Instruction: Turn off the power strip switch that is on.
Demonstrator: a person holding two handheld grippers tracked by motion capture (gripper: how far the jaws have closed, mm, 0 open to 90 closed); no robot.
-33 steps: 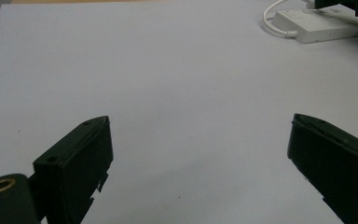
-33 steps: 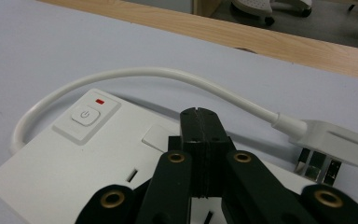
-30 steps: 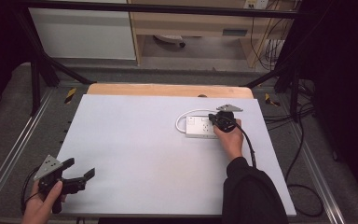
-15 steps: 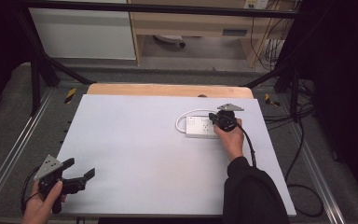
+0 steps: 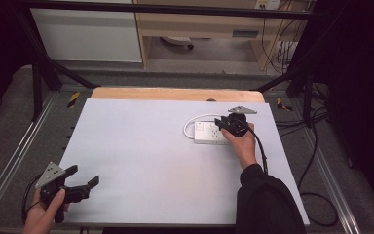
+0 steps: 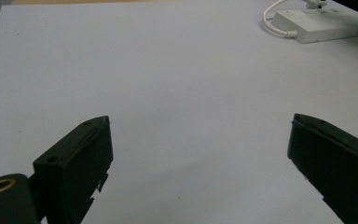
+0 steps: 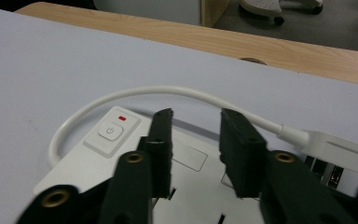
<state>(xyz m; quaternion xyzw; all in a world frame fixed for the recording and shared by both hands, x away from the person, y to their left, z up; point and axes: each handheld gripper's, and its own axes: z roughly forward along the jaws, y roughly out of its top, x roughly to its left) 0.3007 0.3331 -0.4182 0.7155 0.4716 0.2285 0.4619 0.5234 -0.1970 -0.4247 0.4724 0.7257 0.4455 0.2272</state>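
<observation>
A white power strip (image 5: 213, 132) is seen lying on the white table (image 5: 141, 146), toward its far right part, with its white cord (image 7: 135, 93) curving round behind it; the right gripper (image 5: 220, 123) is held just above the strip, its jaws slightly parted with nothing pinched between them; the left gripper (image 5: 85, 178) is held at the near left corner, well apart from the strip, its jaws spread wide over bare table.

This looks like a lab or recording workspace. A white-topped table (image 5: 141, 161) stands inside a frame of black metal struts (image 5: 39, 73) on grey carpet (image 5: 9, 126), with loose cables (image 5: 316, 161) trailing at the right. Plain wooden furniture (image 5: 199, 24) lines the back.
</observation>
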